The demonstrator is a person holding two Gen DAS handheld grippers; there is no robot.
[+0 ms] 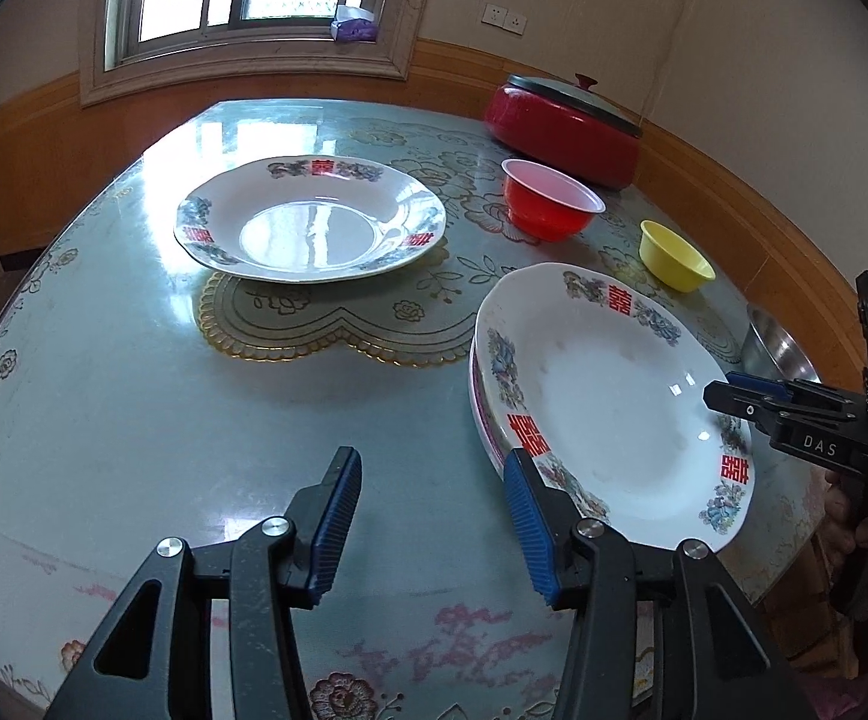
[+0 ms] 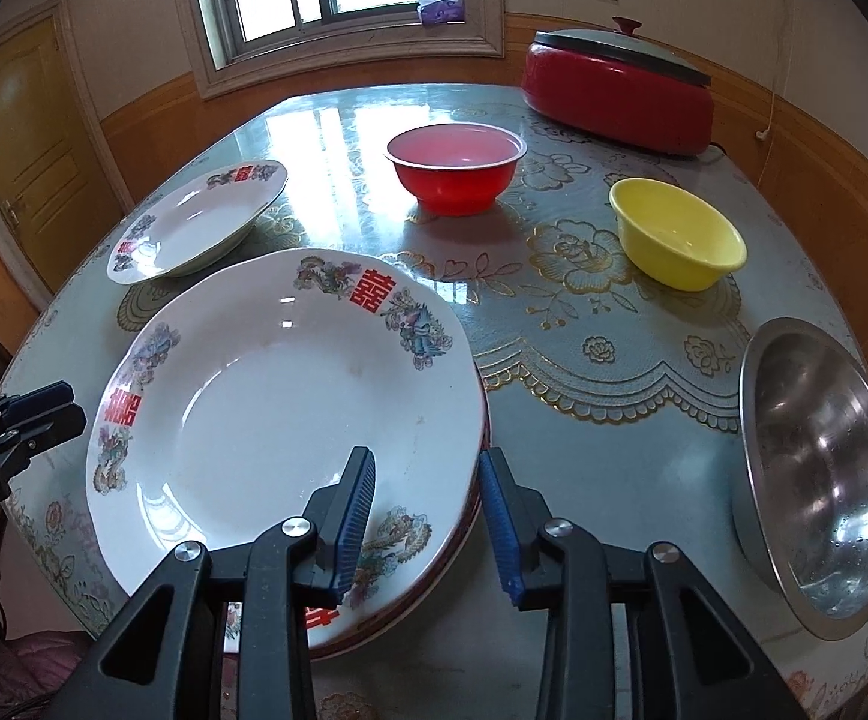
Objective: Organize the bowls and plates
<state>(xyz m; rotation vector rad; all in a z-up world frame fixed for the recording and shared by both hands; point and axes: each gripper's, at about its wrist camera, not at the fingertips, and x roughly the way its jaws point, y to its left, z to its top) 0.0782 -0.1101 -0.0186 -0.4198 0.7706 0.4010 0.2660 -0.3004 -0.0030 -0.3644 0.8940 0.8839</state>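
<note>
Two grippers hover over the counter (image 1: 104,390). Farthest left lies a lone plate (image 1: 311,219). The left gripper (image 1: 434,516) gapes empty beside the stacked plates (image 2: 290,420). The right gripper (image 2: 428,516) straddles that stack's near rim, pads apart. Beyond sit a red bowl (image 2: 456,168), yellow bowl (image 2: 676,234) and steel bowl (image 2: 817,474).

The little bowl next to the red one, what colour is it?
Yellow bowl, clearest in the right wrist view.
</note>
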